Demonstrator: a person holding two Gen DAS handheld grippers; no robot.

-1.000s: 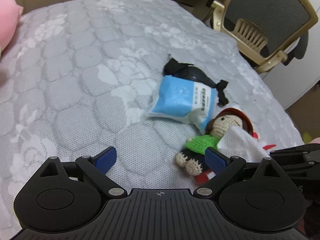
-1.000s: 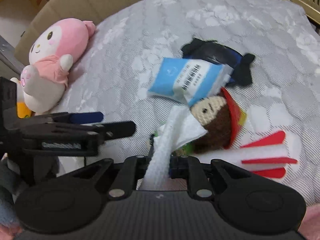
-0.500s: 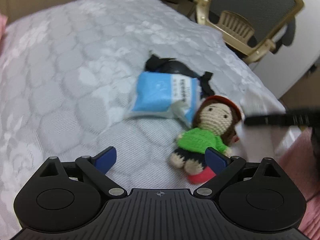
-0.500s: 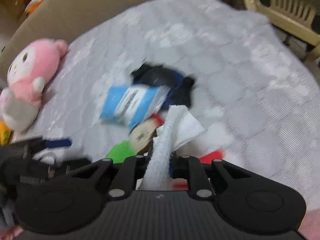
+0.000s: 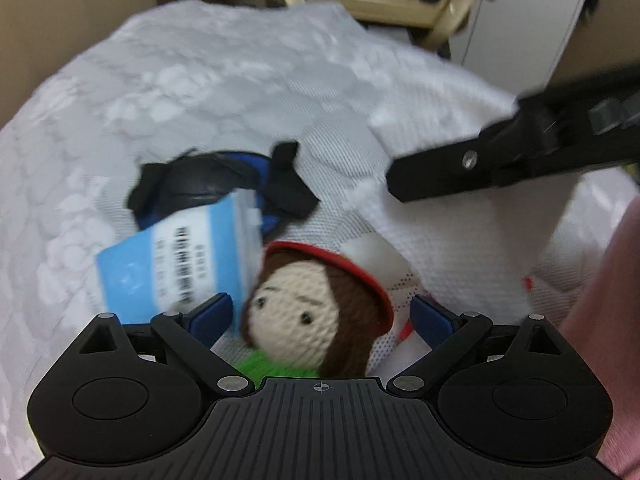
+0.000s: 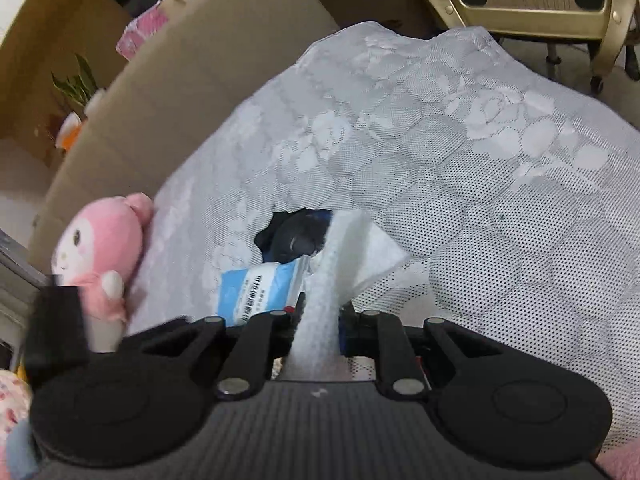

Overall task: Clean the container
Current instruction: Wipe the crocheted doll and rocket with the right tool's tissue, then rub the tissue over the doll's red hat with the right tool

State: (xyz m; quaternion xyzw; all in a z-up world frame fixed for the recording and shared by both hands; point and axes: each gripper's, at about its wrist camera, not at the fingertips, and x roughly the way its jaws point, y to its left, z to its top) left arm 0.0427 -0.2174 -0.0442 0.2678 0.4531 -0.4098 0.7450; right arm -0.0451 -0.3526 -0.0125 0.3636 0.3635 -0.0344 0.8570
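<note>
A crocheted doll (image 5: 304,320) with brown hair, red hat and green top lies on the grey quilted surface (image 5: 200,80). Its head sits between the blue pads of my open left gripper (image 5: 322,316), which do not press on it. Beside the doll are a light blue tissue pack (image 5: 176,264) and a black wrapped item (image 5: 216,184). My right gripper (image 6: 320,320) is shut on a white cloth (image 6: 340,260), which stands up from the jaws. Seen from the left wrist, the right gripper (image 5: 404,184) hovers to the doll's upper right with the cloth (image 5: 440,232) hanging under it.
A pink plush toy (image 6: 100,256) leans against a cardboard wall (image 6: 180,100) at the left. A gold-framed chair (image 6: 540,0) stands beyond the quilt's far edge. The blue pack (image 6: 260,288) and black item (image 6: 296,236) lie just ahead of the right gripper.
The left gripper has closed in on the doll, whose head now lies between its open fingers. The right gripper has swung off the doll with the cloth, toward the far side.
</note>
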